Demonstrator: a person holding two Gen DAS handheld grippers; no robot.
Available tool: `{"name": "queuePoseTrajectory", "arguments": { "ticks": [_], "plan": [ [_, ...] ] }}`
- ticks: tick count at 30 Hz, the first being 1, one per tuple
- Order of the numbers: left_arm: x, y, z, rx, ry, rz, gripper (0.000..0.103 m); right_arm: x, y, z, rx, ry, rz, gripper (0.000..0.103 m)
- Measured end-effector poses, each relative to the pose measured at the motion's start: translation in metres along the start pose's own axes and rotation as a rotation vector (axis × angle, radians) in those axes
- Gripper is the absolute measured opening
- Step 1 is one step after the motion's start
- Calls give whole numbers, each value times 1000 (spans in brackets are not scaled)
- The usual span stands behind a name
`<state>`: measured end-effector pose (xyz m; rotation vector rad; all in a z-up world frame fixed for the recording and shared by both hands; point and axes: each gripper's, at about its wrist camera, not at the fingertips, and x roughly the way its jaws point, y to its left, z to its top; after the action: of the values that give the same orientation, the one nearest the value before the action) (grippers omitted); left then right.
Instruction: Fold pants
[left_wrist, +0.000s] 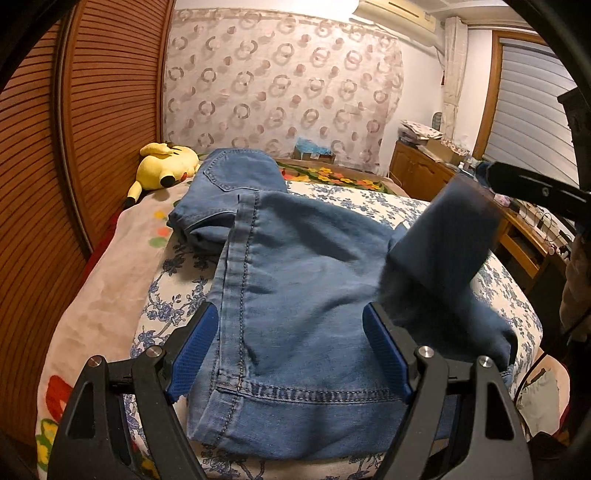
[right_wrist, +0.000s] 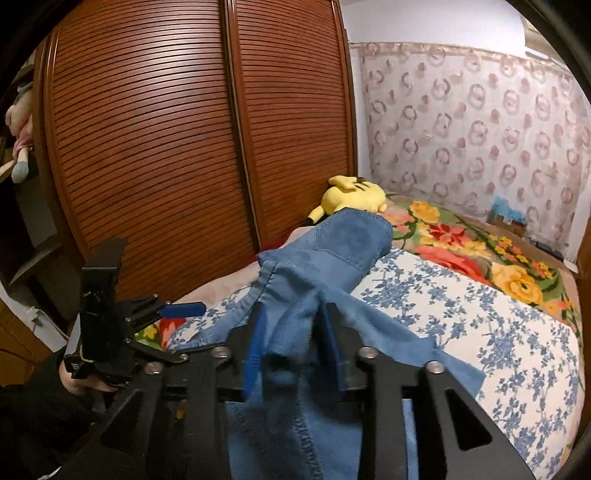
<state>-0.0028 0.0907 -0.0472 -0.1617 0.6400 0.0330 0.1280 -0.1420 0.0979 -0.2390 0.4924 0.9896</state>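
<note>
One bed carries one pair of blue pants, waist toward the far end beside one yellow plush toy. The left tool stands wide, its two blue pads either side of a leg hem. The right tool is pinched narrow on lifted denim.

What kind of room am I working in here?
Most likely a bedroom: the jeans lie on a bed with floral bedding, a plush toy beside a slatted wooden wardrobe.
</note>
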Motion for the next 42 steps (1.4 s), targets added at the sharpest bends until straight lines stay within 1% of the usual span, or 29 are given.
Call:
{"name": "queuePoseTrajectory", "arguments": {
  "ticks": [1,3,6,10,16,22,24,26,27,28,29,33,42],
  "plan": [
    [0,1,0,1,0,-1,81,1,0,1,1,1,1,43],
    [1,1,0,1,1,-3,81,-3,-3,4,1,0,-1,44],
    [1,0,-1,1,3,-6,81,-4,-4,1,7,3,-27,44],
    [3,-3,-1,7,9,-10,81,-7,1,-18,23,16,-64,44],
    [9,-13,-6,24,36,-29,81,6,-8,-37,77,81,-107,45],
    [10,-28,-11,69,47,-81,81,21,-14,-51,131,139,-117,44],
    [10,-31,-13,81,49,-97,77,25,-12,-55,142,156,-118,44],
    [12,-36,-15,98,60,-118,67,29,-12,-60,153,175,-116,44],
    [13,-37,-15,105,64,-128,65,33,-14,-62,160,182,-115,44],
    [15,-40,-16,112,68,-137,57,36,-14,-63,167,190,-113,44],
    [18,-43,-17,122,74,-147,53,39,-13,-65,174,198,-110,44],
    [27,-47,-23,145,106,-136,52,51,-17,-71,198,226,-98,44],
    [19,-53,-26,180,106,-129,52,69,-25,-76,236,264,-73,44]
  ]
}}
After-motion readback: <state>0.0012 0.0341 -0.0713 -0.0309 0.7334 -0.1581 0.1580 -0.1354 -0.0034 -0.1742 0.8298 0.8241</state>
